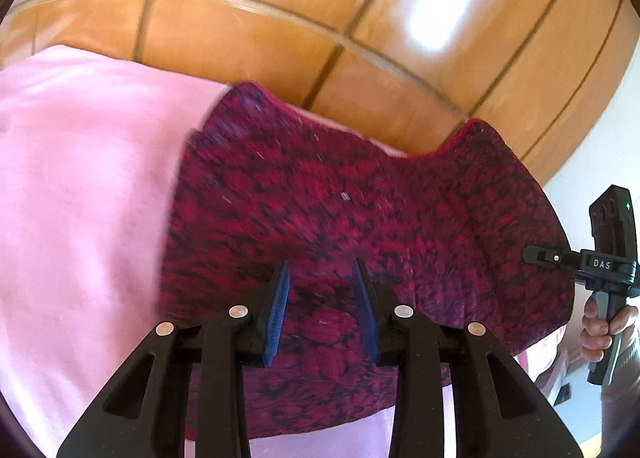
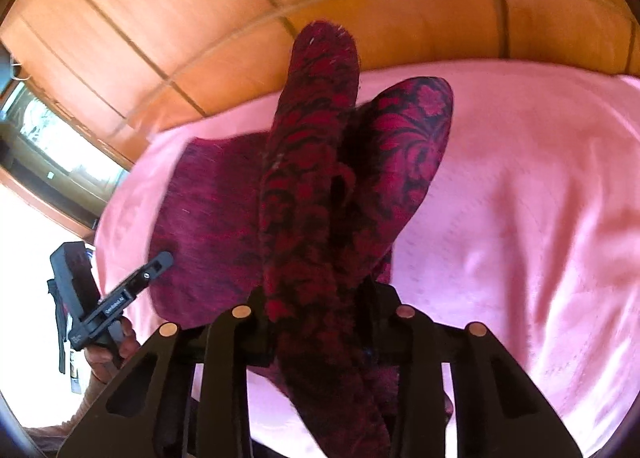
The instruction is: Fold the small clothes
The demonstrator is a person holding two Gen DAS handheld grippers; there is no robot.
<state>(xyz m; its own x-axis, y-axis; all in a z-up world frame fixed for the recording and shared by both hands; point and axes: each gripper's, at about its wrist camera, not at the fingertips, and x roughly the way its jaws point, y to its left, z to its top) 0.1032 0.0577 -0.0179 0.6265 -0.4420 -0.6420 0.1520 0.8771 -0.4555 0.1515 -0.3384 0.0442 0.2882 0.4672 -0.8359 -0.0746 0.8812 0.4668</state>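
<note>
Crimson cloth (image 1: 360, 209) with a black floral weave lies on the pink sheet (image 1: 80, 197), one end gathered and lifted off it. That bunched fold (image 2: 316, 217) stands up between the right gripper's (image 2: 320, 298) fingers, which are pinched on it. Over the cloth's flat part the left gripper (image 1: 320, 306) hovers, blue pads (image 1: 278, 310) partly apart, nothing between them. Beyond the sheet, brown floor tiles (image 1: 280, 17)

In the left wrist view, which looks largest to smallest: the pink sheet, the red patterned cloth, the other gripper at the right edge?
1. Red patterned cloth and pink sheet: alike in area, so unranked; the cloth also hides part of the sheet.
2. Right gripper: plainly smallest.
</note>
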